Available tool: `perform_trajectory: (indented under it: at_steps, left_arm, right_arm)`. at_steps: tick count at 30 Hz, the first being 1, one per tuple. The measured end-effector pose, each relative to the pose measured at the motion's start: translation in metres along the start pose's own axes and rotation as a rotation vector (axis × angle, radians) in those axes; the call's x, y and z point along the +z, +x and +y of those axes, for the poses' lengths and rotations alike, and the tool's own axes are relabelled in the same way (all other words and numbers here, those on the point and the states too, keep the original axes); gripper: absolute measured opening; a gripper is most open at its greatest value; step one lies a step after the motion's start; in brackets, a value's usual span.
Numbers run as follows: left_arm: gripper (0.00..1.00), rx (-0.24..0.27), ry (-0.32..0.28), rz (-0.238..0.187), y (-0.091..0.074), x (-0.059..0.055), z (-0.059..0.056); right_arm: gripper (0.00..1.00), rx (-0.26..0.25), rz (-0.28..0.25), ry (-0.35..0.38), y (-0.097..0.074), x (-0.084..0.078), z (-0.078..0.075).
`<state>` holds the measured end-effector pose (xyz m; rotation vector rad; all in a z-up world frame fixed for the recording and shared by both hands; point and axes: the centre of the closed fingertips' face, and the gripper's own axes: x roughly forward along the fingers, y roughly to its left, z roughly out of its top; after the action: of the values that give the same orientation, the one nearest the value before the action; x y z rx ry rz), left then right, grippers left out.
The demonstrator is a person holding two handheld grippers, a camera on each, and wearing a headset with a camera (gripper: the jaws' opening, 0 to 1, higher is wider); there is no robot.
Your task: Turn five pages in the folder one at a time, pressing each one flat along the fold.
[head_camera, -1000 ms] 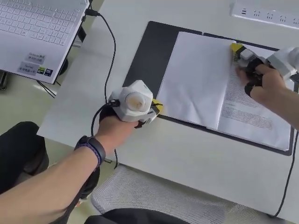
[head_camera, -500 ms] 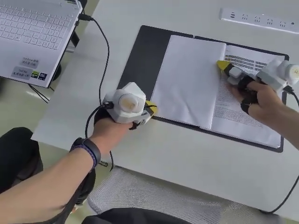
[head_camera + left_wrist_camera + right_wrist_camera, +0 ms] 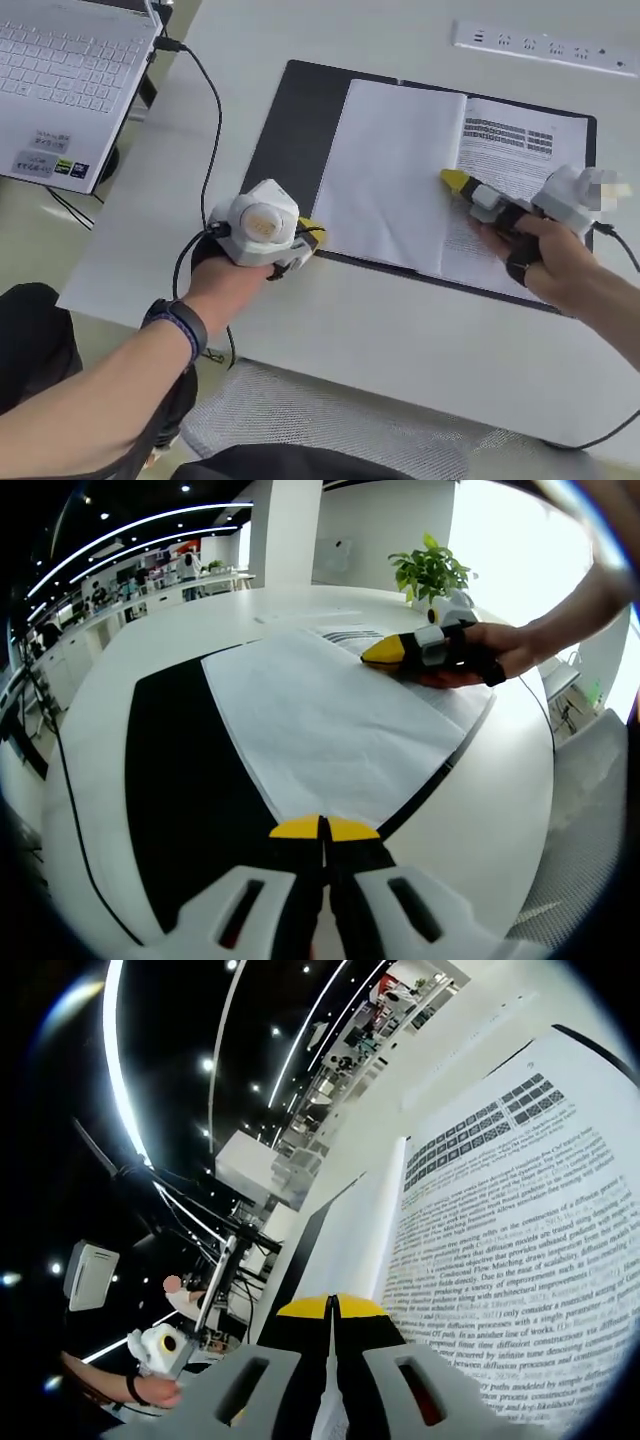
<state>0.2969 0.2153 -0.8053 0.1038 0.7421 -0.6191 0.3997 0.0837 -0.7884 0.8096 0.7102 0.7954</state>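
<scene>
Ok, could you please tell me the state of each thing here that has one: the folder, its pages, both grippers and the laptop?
folder: open, lying flat.
blank page: turned over, lying on the left half.
printed page: face up on the right half.
left gripper: shut, tips at the folder's near edge.
right gripper: shut, tips at the fold.
laptop: lid open.

Laptop cut by left edge; page print unreadably small.

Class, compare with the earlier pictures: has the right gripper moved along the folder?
Yes. The right gripper has slid down the fold of the folder, from near its top edge toward the person.
</scene>
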Motion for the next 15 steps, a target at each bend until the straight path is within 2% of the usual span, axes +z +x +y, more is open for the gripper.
perform_trajectory:
  at_steps: [4,6,15]
  left_arm:
    - [0.00,-0.002,-0.001,0.000,0.000,0.000,0.000]
    - [0.00,-0.004,-0.002,0.000,-0.001,0.000,-0.001]
    - [0.00,-0.002,-0.009,-0.005,-0.003,0.001,-0.002]
  right_arm:
    - [0.00,0.009,0.019,-0.005,-0.009,-0.017,0.017]
    - [0.00,0.016,0.026,0.005,-0.012,-0.021,0.014]
    - [0.00,0.043,0.074,-0.008,-0.027,-0.048,0.027]
